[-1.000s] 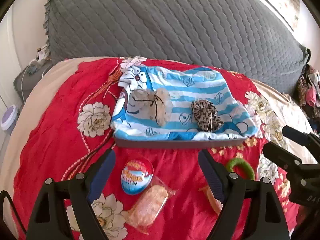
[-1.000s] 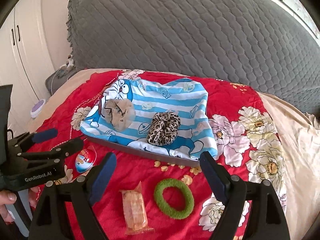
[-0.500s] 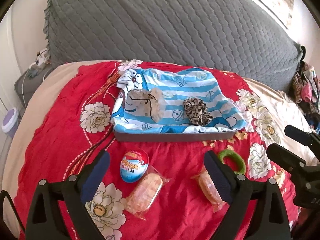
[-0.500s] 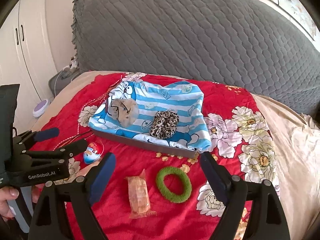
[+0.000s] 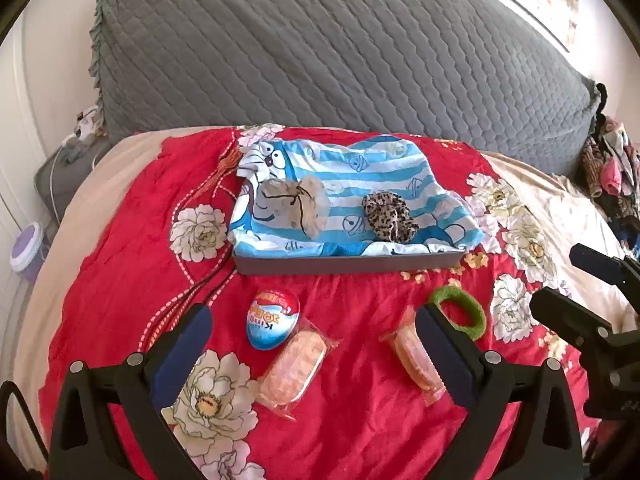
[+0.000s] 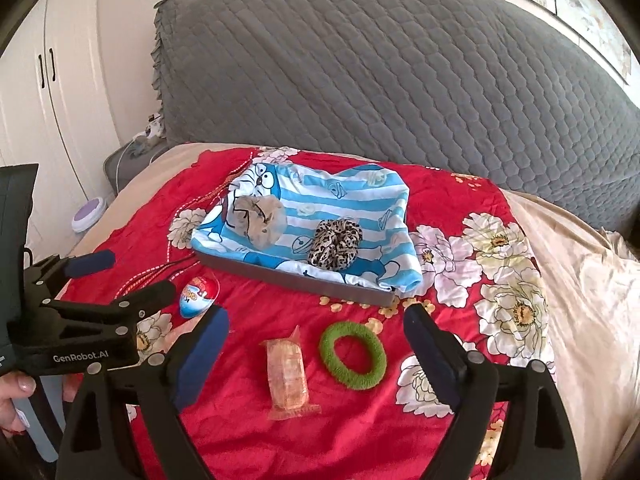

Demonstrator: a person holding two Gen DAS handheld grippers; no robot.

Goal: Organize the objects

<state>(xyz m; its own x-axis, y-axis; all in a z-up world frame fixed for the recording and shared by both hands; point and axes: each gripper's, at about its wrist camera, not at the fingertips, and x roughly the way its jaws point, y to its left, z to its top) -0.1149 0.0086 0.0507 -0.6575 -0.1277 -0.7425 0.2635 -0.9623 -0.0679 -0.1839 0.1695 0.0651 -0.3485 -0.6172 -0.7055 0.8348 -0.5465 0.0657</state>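
Observation:
My left gripper [image 5: 312, 322] hovers over the red blanket, jaws opening and holding nothing; a chocolate egg [image 5: 274, 320] and a wrapped snack [image 5: 294, 368] lie below the gap. A second wrapped snack [image 5: 412, 354] sits by its right finger. My right gripper [image 6: 316, 318] is also opening and holds nothing, above that snack [image 6: 288, 372] and a green hair ring [image 6: 354, 356]. Behind them, a grey tray [image 6: 300, 280] lined with blue striped cloth holds a beige scrunchie [image 6: 260, 220] and a leopard scrunchie [image 6: 336, 244].
A large grey quilted headboard cushion [image 5: 320, 60] rises behind the tray. The red flowered blanket [image 5: 120, 260] covers the bed, with beige sheet [image 6: 580, 280] at the right. A purple-lidded tub [image 5: 26, 248] stands on the floor at the left. A hand [image 6: 12, 396] grips the left tool.
Both grippers have drawn back and up from the tray, so the objects look smaller and further off. Both pairs of jaws stand wider apart. Nothing on the bed has moved.

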